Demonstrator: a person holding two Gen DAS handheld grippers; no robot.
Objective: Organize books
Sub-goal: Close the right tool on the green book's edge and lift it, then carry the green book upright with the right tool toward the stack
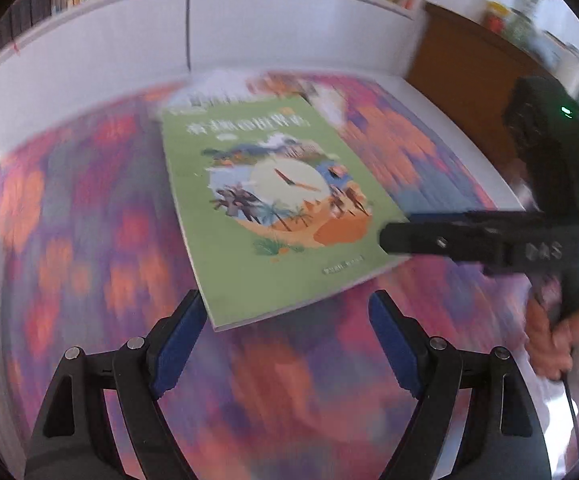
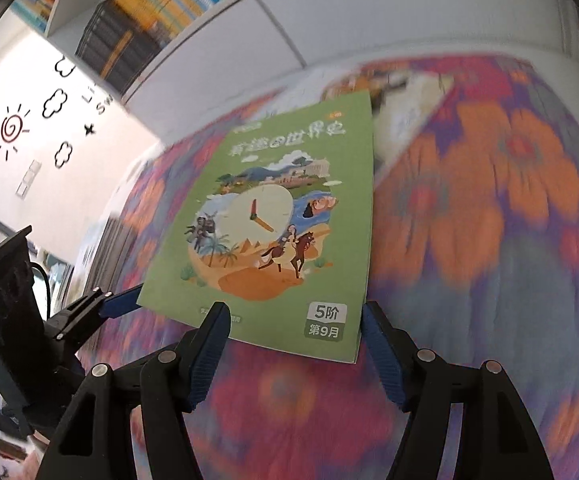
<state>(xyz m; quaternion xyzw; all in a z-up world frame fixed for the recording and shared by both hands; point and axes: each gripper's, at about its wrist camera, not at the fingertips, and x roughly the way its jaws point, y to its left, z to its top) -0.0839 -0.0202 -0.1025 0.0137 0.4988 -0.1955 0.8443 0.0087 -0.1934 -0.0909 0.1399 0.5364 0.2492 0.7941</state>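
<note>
A thin green book (image 1: pixel 273 200) with a clock picture lies flat on the flowered tablecloth (image 1: pixel 69 220). My left gripper (image 1: pixel 287 304) hovers open just short of the book's near corner, nothing between its blue pads (image 1: pixel 177 344). From the right, my right gripper (image 1: pixel 393 236) reaches the book's edge. In the right wrist view the green book (image 2: pixel 281 220) lies ahead. My right gripper (image 2: pixel 294 312) stands open over the book's near edge, one finger above the cover, the other beside the corner. The left gripper (image 2: pixel 101 304) shows at the book's left corner.
Another blurred book (image 1: pixel 217 88) lies partly under the green one's far end. A white shelf unit (image 1: pixel 249 28) with rows of upright books (image 2: pixel 161 12) stands behind the table. A brown cabinet (image 1: pixel 461 80) is at the right. A hand (image 1: pixel 561 340) holds the right gripper.
</note>
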